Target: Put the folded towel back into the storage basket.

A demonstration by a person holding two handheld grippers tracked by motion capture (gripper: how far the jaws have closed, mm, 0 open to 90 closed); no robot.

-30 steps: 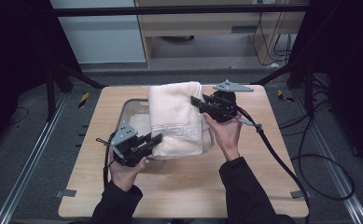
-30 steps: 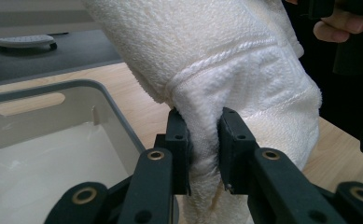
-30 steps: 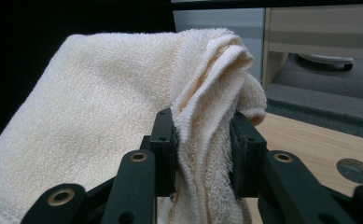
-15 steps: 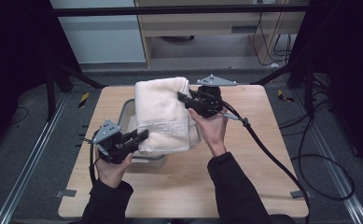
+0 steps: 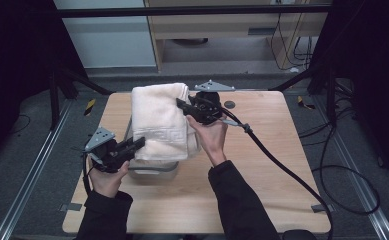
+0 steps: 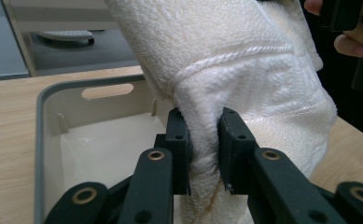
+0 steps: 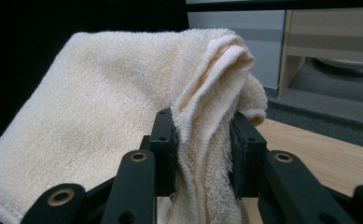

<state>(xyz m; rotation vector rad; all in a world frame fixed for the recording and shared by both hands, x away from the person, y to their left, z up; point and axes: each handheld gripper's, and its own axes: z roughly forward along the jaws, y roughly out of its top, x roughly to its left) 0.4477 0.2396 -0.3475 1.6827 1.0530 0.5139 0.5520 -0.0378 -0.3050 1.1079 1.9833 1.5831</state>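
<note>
Cream terry towel (image 5: 159, 122) is gripped at two opposite edges, the left hand-held gripper (image 5: 132, 146) and right hand-held gripper (image 5: 183, 106) both clamped on it, so it is kept spread above the grey bin (image 6: 48, 121) on the wooden surface (image 5: 272, 150).

High cam looks fwd and down on the wooden surface (image 5: 262, 165) from the person's side, while both gripper cams sit v. close behind their own fingers, each facing the same folded towel (image 5: 159, 122) also visible from above.
</note>
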